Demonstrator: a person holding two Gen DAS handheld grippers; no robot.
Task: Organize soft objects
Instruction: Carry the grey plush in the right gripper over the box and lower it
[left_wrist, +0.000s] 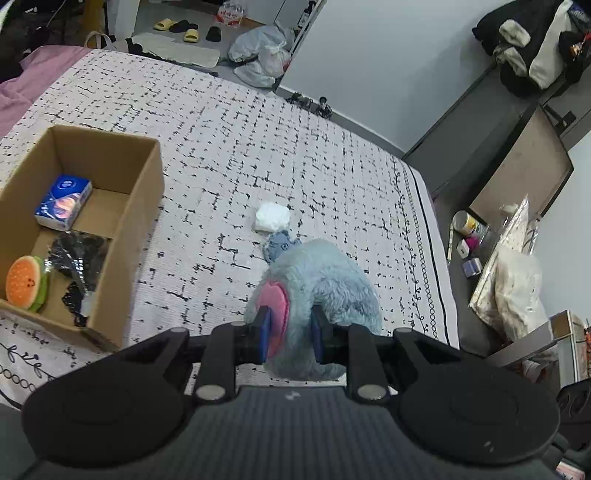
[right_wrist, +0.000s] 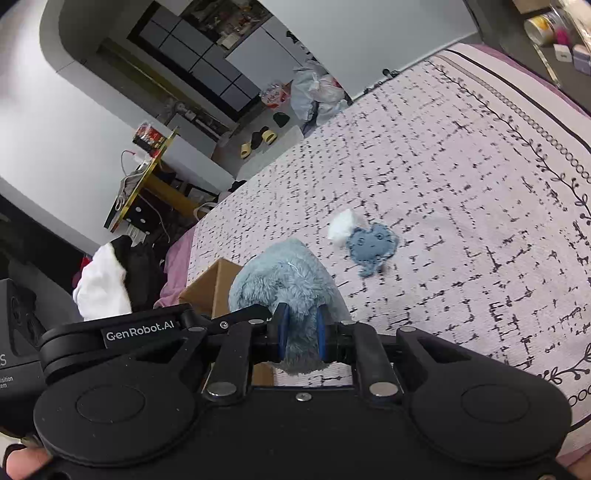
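Both tools grip the same fluffy blue plush toy (left_wrist: 317, 280), held up over the bed (left_wrist: 229, 147). Left tool (left_wrist: 291, 338) is clenched on it, blue pads pressing into the fur either side, w/ a pink patch of the toy against the left pad. Right tool (right_wrist: 301, 334) is likewise clamped on the blue fur (right_wrist: 284, 280).

Left wrist view only: the inside of the cardboard box (left_wrist: 144, 177), sitting on the bed to the left of the toy. Contents, counted: 1 blue tissue pack (left_wrist: 63, 202) at the far end, 1 black lacy item (left_wrist: 79, 254) in the middle, 1 burger-shaped plush (left_wrist: 26, 282) at the near end. So 3 things in the box. Same view also shows a cluttered bedside area on the right, w/ bags and small containers; details too small to tell.

Right wrist view only: just a corner of the box (right_wrist: 214, 288) peeks out behind the toy, contents hidden. It gives a full look at the small flat blue felt piece (right_wrist: 373, 245) w/ a face on it; the left view shows only part of it (left_wrist: 279, 244), beyond the plush. Also a yellow-edged table and a clothes pile off the bed's side.

Both views: 1 white wad (left_wrist: 271, 217) lying on the bed, touching or just beside the felt piece (right_wrist: 343, 225). So 2 loose items left on the bed, 1 toy in the tools.
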